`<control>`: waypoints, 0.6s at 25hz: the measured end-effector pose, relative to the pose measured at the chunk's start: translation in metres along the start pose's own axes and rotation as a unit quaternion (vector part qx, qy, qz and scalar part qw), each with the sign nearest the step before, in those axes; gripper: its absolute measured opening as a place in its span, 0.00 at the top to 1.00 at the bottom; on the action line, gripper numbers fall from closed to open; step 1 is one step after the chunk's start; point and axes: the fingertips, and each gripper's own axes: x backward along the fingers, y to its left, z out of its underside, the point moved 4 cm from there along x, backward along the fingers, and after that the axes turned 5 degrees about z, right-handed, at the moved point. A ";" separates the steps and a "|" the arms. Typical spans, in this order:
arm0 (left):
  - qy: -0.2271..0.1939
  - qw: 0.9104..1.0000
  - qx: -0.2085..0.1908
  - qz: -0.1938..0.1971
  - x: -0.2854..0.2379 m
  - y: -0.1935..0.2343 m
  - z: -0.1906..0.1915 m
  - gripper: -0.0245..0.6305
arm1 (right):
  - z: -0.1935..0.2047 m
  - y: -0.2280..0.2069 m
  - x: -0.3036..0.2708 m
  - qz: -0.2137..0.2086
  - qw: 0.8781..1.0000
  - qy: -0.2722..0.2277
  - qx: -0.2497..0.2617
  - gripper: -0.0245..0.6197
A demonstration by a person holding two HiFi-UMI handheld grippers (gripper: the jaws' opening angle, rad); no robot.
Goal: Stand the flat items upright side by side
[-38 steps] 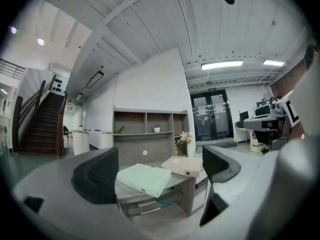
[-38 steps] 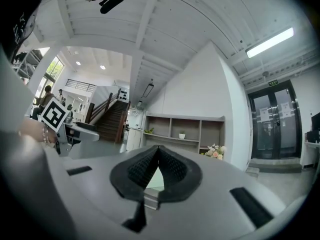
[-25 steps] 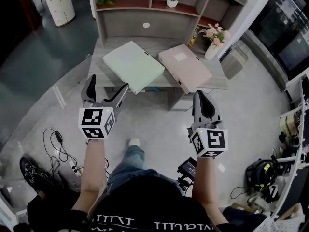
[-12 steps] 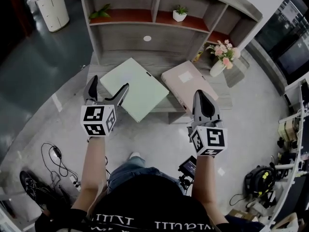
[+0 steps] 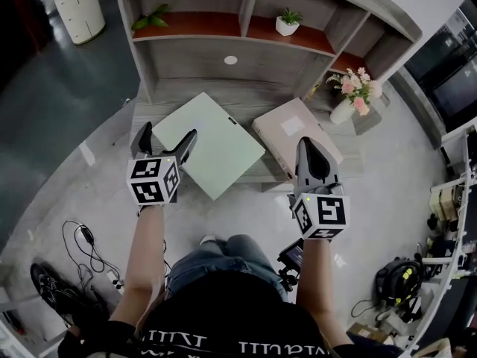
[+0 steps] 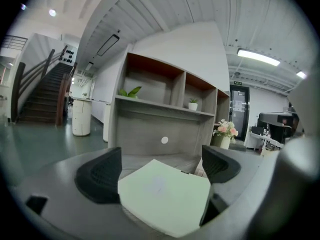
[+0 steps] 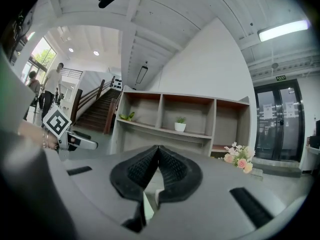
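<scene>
Two flat items lie on the low grey desk: a pale green one at the left and a pink one at the right, both skewed. My left gripper hovers open at the green item's near left edge. In the left gripper view the green item shows low between the two wide-apart pads, with no contact visible. My right gripper is shut and empty, just in front of the pink item. In its own view the right gripper has its tips pressed together.
A grey shelf unit rises behind the desk with a potted plant and green leaves. A vase of flowers stands at the desk's right end. Cables lie on the floor at left, equipment at right.
The person has stepped toward the desk. Both grippers have come closer to the flat items, and the left one now reaches the green item's edge. Jaw states are unchanged.
</scene>
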 end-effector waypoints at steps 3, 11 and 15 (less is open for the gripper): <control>0.029 0.999 0.034 -0.010 -0.008 0.004 0.022 0.19 | 0.010 -0.004 -0.006 -0.003 1.000 0.011 -0.005 0.94; 0.114 0.984 0.132 -0.046 -0.011 0.006 0.095 0.19 | 0.033 -0.005 -0.022 -0.038 0.998 0.042 -0.015 0.94; 0.156 0.970 0.170 -0.076 -0.012 0.012 0.128 0.19 | 0.034 -0.007 -0.033 -0.054 0.997 0.046 -0.015 0.94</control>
